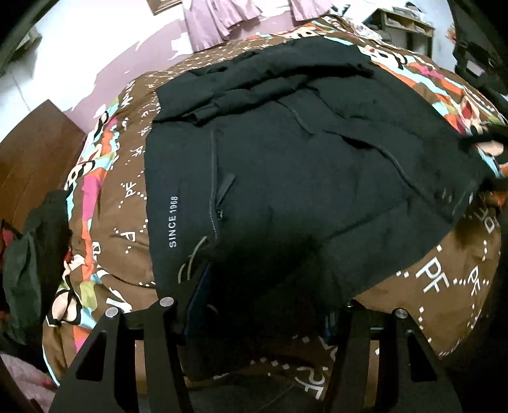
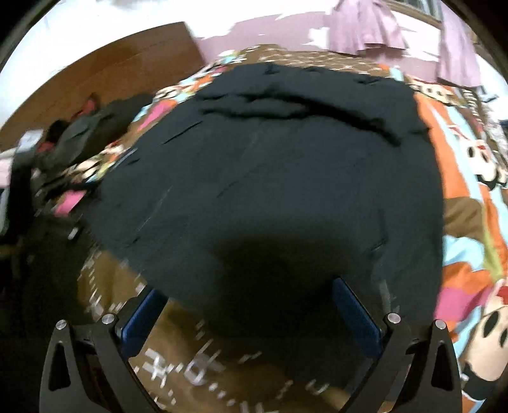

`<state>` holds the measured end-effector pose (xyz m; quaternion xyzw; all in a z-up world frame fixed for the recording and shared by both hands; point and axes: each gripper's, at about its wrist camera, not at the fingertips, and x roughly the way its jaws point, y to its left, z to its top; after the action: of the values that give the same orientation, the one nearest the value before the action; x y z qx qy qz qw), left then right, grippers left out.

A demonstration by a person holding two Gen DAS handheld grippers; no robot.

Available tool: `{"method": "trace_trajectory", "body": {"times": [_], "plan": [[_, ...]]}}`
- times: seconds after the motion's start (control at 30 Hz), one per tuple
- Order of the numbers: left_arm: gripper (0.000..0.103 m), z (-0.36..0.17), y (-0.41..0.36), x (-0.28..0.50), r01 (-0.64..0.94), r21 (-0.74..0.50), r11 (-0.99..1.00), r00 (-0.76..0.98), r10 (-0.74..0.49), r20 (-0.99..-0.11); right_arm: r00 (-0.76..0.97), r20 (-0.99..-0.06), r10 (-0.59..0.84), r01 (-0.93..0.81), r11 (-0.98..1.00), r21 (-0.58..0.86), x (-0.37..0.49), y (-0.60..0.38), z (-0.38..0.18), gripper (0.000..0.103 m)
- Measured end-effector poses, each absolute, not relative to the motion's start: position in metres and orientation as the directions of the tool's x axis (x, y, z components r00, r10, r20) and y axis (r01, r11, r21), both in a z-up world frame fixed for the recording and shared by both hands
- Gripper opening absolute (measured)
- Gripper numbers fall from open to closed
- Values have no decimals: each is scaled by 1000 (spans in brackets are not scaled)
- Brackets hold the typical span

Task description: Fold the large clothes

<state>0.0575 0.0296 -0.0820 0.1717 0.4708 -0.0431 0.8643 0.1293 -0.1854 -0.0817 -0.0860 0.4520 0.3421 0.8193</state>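
Observation:
A big black padded jacket [image 1: 285,178] lies spread flat on a brown patterned quilt [image 1: 444,279]. It has a zip and the white print "SINCE 1968" near its left side. One sleeve is folded across its far part. My left gripper [image 1: 263,308] is at the near hem. Its fingers stand apart with dark fabric bunched between them, and that fabric hides the pads, so a grip cannot be judged. In the blurred right wrist view the same jacket [image 2: 270,165] fills the middle. My right gripper [image 2: 250,295] is wide open at the near hem, its blue pads [image 2: 355,314] showing on both sides.
A pile of dark clothes [image 1: 31,254] lies at the bed's left side, with a brown wooden board [image 1: 35,152] behind it. Purple curtains [image 1: 209,22] hang at the far wall. A small shelf [image 1: 406,25] stands at the far right.

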Motion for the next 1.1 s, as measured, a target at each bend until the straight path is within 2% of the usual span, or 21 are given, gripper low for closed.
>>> {"method": "trace_trajectory", "body": {"times": [0.1, 0.2, 0.37, 0.57, 0.63, 0.7, 0.73, 0.77, 0.8, 0.83, 0.9, 0.93, 1.0, 1.1], "plan": [[51, -78, 30, 61, 212, 249, 945, 559, 92, -824, 352, -800, 485, -676, 723, 142, 115, -179, -85, 103], [45, -72, 28, 63, 207, 246, 947, 570, 88, -817, 405, -814, 417, -655, 753, 59, 115, -170, -91, 103], [44, -68, 24, 64, 204, 264, 943, 586, 98, -805, 467, -845, 260, -567, 821, -61, 126, -161, -117, 103], [45, -80, 23, 61, 214, 299, 930, 571, 130, -810, 613, -780, 128, -389, 908, -156, 133, -193, -111, 103], [45, -87, 23, 59, 207, 331, 921, 569, 163, -806, 625, -769, 133, -378, 914, -149, 135, -197, -108, 103], [45, -94, 22, 58, 198, 382, 903, 564, 214, -798, 627, -766, 141, -389, 909, -151, 135, -195, -109, 90], [45, -95, 23, 58, 196, 387, 901, 562, 220, -797, 627, -765, 146, -401, 903, -157, 134, -192, -109, 72], [44, -95, 23, 58, 191, 388, 902, 563, 223, -796, 624, -765, 156, -415, 897, -155, 133, -190, -109, 59], [41, -95, 23, 57, 187, 387, 903, 565, 223, -794, 624, -764, 164, -420, 895, -150, 129, -190, -109, 51], [33, -94, 24, 57, 189, 379, 906, 569, 213, -794, 627, -759, 177, -422, 896, -140, 127, -190, -108, 48], [23, -90, 23, 54, 196, 361, 912, 589, 184, -787, 637, -744, 202, -423, 898, -119, 124, -191, -104, 34], [16, -86, 20, 50, 197, 368, 909, 617, 177, -766, 646, -735, 206, -421, 899, -118, 123, -190, -102, 32], [13, -74, 17, 43, 184, 384, 905, 680, 165, -714, 681, -702, 208, -412, 901, -132, 119, -189, -93, 21], [9, -48, 14, 35, 142, 398, 906, 770, 152, -620, 744, -631, 220, -391, 909, -145, 112, -191, -73, 13]]}}
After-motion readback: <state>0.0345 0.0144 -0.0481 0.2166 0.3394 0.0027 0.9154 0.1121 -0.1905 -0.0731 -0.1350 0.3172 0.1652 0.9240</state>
